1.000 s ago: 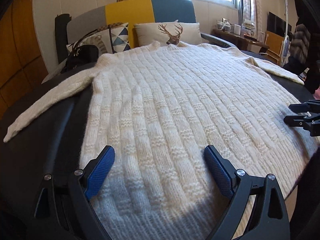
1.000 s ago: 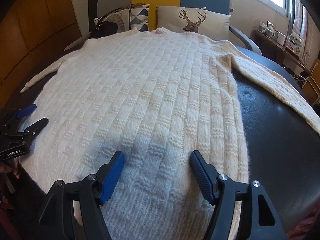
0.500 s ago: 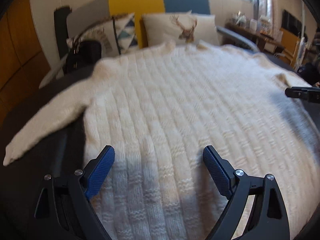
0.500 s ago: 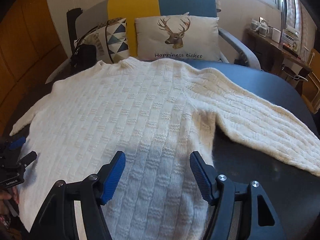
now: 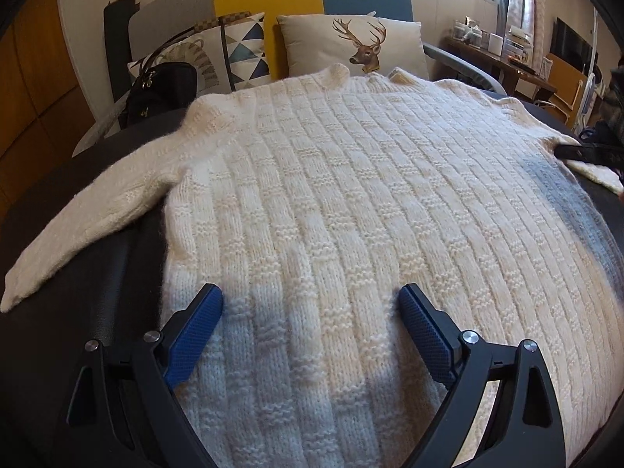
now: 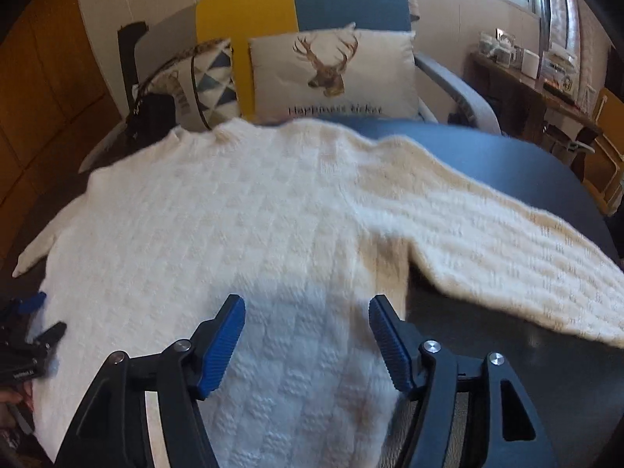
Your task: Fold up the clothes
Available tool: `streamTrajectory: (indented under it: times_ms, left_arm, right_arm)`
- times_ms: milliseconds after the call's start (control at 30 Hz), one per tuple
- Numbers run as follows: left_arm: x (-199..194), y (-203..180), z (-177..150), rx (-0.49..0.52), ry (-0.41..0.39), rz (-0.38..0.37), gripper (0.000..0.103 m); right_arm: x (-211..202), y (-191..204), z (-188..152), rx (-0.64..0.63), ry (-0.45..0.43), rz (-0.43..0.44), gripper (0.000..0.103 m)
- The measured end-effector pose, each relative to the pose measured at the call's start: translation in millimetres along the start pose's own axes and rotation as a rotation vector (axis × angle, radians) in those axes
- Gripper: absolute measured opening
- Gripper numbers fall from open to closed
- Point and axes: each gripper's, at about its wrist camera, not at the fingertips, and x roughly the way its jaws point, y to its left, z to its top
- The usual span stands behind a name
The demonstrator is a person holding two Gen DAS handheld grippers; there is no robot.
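Observation:
A cream knitted sweater (image 5: 331,202) lies flat, collar away from me, on a dark table (image 5: 97,257). Its left sleeve (image 5: 78,230) stretches out to the left, and its right sleeve (image 6: 507,241) runs out to the right. My left gripper (image 5: 310,304) hovers open over the lower left part of the body, nothing between its blue pads. My right gripper (image 6: 306,312) stands open over the lower right side of the body, near the armpit. In the right wrist view the left gripper (image 6: 37,319) shows at the left edge.
A sofa (image 6: 296,4) with a deer cushion (image 6: 335,74), a triangle-print cushion (image 5: 238,50) and a black handbag (image 5: 160,93) stands behind the table. A cluttered wooden side table (image 6: 522,78) sits at the back right. Bare tabletop (image 6: 546,358) lies under the right sleeve.
Both grippers have slid outwards across the sweater: the left one toward the left sleeve, the right one toward the right sleeve and armpit. Both stayed open.

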Motion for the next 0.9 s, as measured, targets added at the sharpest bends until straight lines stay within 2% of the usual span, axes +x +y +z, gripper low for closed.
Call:
streamTrajectory:
  times_ms: [133,300,367,433,500,600,667,733,767,833,900]
  left_arm:
    - [-1,4,-2,-0.008,-0.001,-0.021,0.094]
    - [1,3,-2,-0.01,-0.001,-0.023,0.096]
    - [1,3,-2,-0.013,0.0,-0.026,0.096]
    - [1,3,-3,-0.015,0.0,-0.028,0.096]
    - [1,3,-3,-0.014,-0.001,-0.027,0.096]
    - [1,3,-3,-0.015,-0.003,-0.028,0.097]
    - [1,3,-3,-0.014,-0.003,-0.029,0.097]
    - [1,3,-3,-0.012,0.0,-0.029,0.097]
    - [1,3,-3,-0.011,0.0,-0.027,0.098]
    - [1,2,-3,-0.009,0.001,-0.025,0.098]
    - [2,2,-2,-0.009,0.002,-0.026,0.098]
  right_arm:
    - [35,-8,12,-0.032,0.098,-0.071,0.068]
    - [38,-21,0,-0.004,0.06,-0.068,0.07]
    - [37,-19,2,-0.015,0.075,-0.071,0.07]
    - [30,-24,9,0.004,0.102,-0.021,0.068]
    - [5,-41,12,0.062,0.051,0.042,0.068]
    - [-44,-94,1,0.209,-0.062,0.058,0.069]
    - [-61,-143,-11,0.342,-0.049,0.039,0.07]
    - [-64,-199,-28,0.509,0.032,0.024,0.07]
    - [-68,-222,-40,0.587,0.041,0.017,0.069]
    - [-76,-267,-64,0.741,0.048,0.002,0.067]
    - [-91,-302,-86,0.878,0.005,-0.009,0.063]
